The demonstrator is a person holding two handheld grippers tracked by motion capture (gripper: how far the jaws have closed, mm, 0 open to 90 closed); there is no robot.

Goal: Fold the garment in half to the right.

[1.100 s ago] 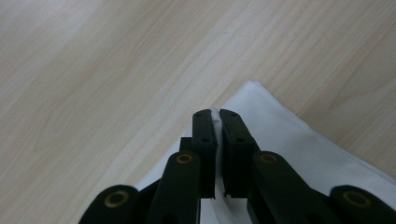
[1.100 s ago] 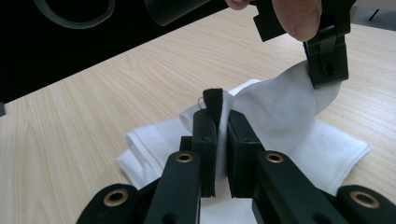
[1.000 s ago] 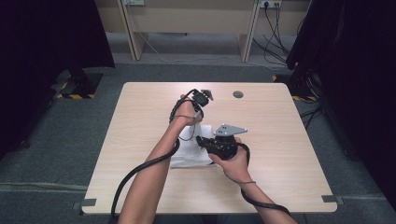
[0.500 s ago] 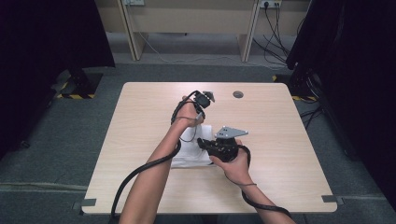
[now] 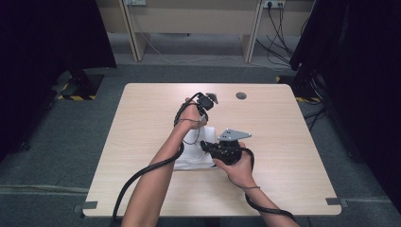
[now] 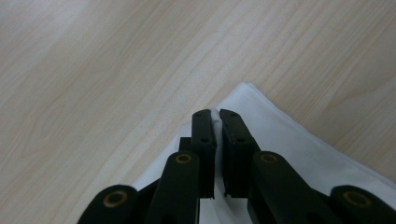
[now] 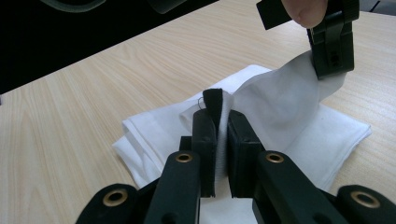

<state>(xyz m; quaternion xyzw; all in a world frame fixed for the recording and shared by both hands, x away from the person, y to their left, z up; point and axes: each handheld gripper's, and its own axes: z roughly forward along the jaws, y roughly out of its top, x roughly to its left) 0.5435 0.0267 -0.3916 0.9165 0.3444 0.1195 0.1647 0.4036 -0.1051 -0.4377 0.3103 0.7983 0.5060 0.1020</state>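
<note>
At the centre of the high view, a white cloth lies on my wooden table. My left gripper and right gripper each pinch a lifted fold of it.

free: bare table all around | obstacle: white cloth mid-table, stretched between both grippers

High view: white cloth mostly covered by both forearms and the right hand-held gripper, so its fold lines can't be read. Left hand-held gripper tips too small to resolve there. Right gripper view: other gripper's body cut off by the top edge.
</note>
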